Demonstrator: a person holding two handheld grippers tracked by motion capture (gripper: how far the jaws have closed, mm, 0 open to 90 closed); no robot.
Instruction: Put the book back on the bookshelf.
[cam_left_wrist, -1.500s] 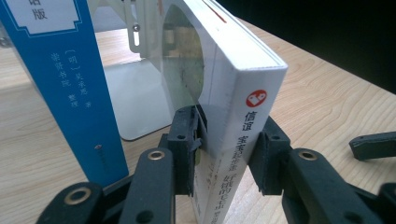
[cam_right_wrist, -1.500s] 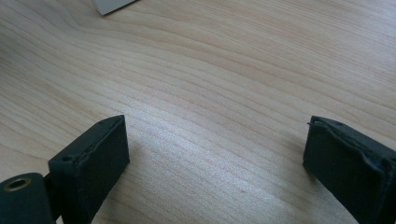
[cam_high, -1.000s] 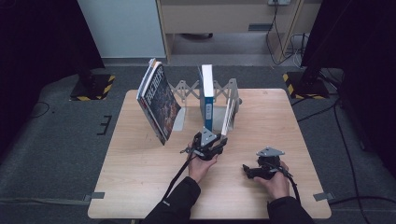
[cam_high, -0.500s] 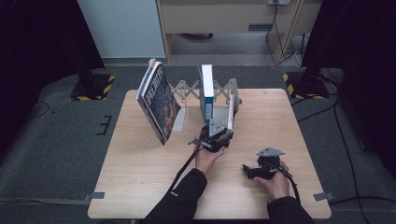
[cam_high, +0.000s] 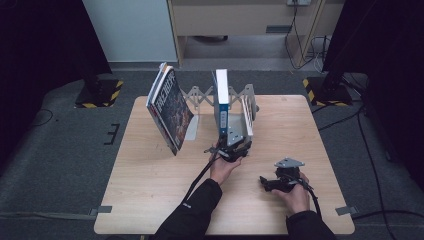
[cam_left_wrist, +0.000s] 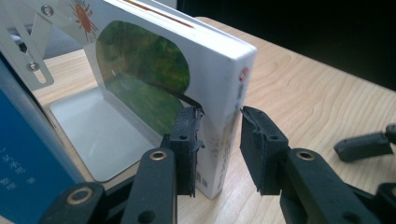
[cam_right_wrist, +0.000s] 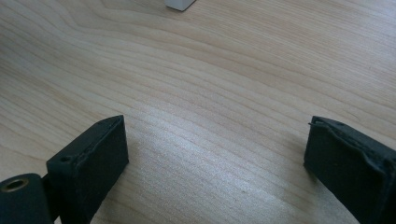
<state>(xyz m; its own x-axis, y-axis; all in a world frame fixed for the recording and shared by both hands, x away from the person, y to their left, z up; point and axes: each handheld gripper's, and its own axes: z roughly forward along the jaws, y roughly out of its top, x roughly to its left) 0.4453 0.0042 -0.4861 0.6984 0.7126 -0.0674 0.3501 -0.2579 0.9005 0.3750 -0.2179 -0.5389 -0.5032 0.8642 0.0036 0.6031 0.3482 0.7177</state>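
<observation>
A white book with a green picture on its cover (cam_high: 247, 115) (cam_left_wrist: 154, 79) stands leaning in the right bay of a metal folding book rack (cam_high: 200, 92). My left gripper (cam_high: 234, 150) (cam_left_wrist: 219, 112) straddles its lower spine. One pad lies flat on the cover and the other's tip meets the back, so it is shut on the book. A blue book (cam_high: 221, 102) (cam_left_wrist: 18, 154) stands upright in the middle bay. A dark-covered book (cam_high: 170, 112) leans at the rack's left end. My right gripper (cam_high: 264, 182) (cam_right_wrist: 215, 140) rests low over bare wood, open wide, holding nothing.
The wooden table (cam_high: 150, 190) has free room at front left and far right. The rack's grey base plate (cam_left_wrist: 102, 135) lies under the white book. A white corner (cam_right_wrist: 180, 3) shows at the top of the right gripper view. Grey floor with cables surrounds the table.
My left hand and gripper moved away from me toward the rack and now sit at the foot of the white book. The right gripper stayed put.
</observation>
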